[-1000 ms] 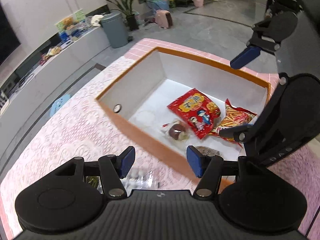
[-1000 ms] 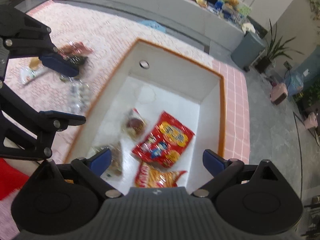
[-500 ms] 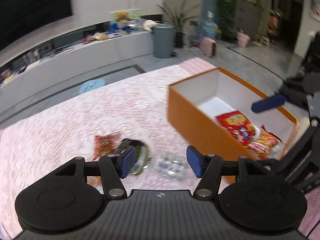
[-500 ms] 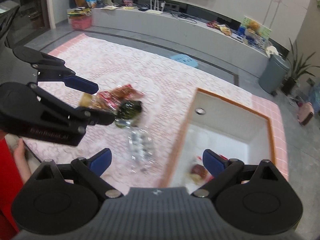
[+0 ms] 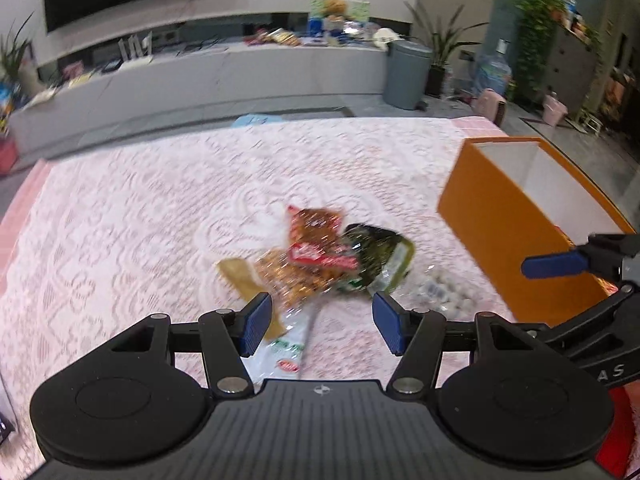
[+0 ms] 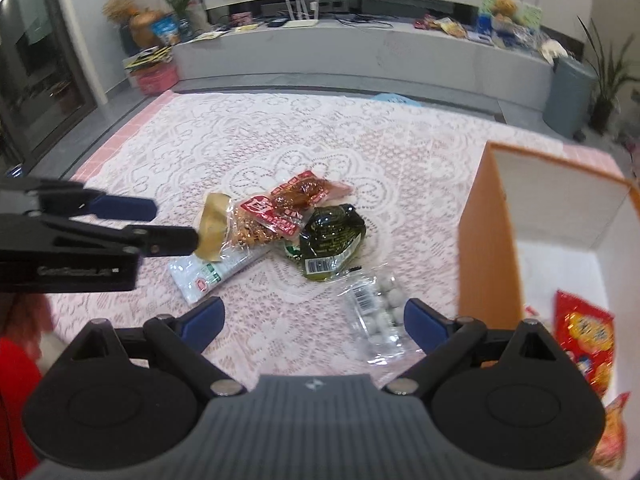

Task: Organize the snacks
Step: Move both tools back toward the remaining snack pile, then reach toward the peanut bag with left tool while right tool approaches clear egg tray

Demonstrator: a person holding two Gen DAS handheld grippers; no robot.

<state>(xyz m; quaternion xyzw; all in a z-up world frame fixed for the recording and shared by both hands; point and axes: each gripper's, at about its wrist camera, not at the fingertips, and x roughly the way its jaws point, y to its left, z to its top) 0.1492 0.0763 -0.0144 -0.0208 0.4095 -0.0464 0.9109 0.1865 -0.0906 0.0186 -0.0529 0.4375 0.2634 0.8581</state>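
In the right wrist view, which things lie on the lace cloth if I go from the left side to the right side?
white packet → dark green packet → clear bag of white balls → orange box, with the red snack bag inside it.

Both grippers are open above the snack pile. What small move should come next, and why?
Probably lower the right gripper onto the clear bag of white balls. It lies alone, nearest that gripper and the orange box, while the other packets overlap. The left gripper is empty too.
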